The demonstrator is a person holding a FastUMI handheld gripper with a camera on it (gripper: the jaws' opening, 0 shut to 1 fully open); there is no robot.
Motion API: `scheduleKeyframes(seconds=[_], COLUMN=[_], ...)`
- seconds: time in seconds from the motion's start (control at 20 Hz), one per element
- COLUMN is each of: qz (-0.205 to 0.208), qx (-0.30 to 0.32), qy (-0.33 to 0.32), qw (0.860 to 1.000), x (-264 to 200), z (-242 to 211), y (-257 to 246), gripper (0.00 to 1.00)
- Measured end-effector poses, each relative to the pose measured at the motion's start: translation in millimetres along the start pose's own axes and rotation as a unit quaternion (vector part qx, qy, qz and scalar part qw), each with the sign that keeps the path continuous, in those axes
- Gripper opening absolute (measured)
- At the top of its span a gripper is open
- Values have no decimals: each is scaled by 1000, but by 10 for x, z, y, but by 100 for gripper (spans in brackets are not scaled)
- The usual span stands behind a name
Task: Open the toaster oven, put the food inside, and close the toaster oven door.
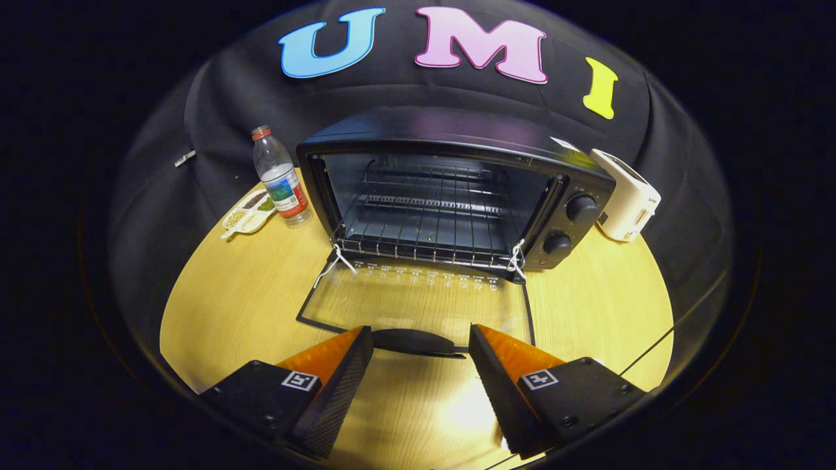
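A black toaster oven (450,189) stands at the back of the round wooden table (222,307). Its glass door (418,297) is folded all the way down and lies flat toward me. The wire rack (424,225) inside is bare. The door's dark handle (418,341) lies just ahead of my gripper (421,339), level with the fingertips and in the gap between them, with neither finger touching it. The gripper is open and holds nothing. A small white dish of food (249,212) sits left of the oven.
A clear water bottle (281,177) with a red cap stands between the dish and the oven. A white pop-up toaster (627,194) sits right of the oven. Two knobs (569,225) are on the oven's right panel. Bare tabletop lies on both sides of the door.
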State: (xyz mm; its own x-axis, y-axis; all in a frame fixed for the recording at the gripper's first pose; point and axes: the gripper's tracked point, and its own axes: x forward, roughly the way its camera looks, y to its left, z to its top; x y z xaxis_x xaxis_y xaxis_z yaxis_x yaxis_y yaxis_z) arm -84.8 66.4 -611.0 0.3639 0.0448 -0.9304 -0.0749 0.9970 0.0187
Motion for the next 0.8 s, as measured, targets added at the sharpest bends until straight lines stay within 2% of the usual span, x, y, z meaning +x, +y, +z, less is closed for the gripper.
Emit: scheduleKeyframes(seconds=[0.3,0.6,0.8], qz=[20,-47,-64], qx=[67,16,29], qy=[-44,-24,10], qw=[997,998,997], x=[-490,-1089,-1137], z=[259,-96,-542], y=[-616,-1829,-2335], gripper=[96,96,95])
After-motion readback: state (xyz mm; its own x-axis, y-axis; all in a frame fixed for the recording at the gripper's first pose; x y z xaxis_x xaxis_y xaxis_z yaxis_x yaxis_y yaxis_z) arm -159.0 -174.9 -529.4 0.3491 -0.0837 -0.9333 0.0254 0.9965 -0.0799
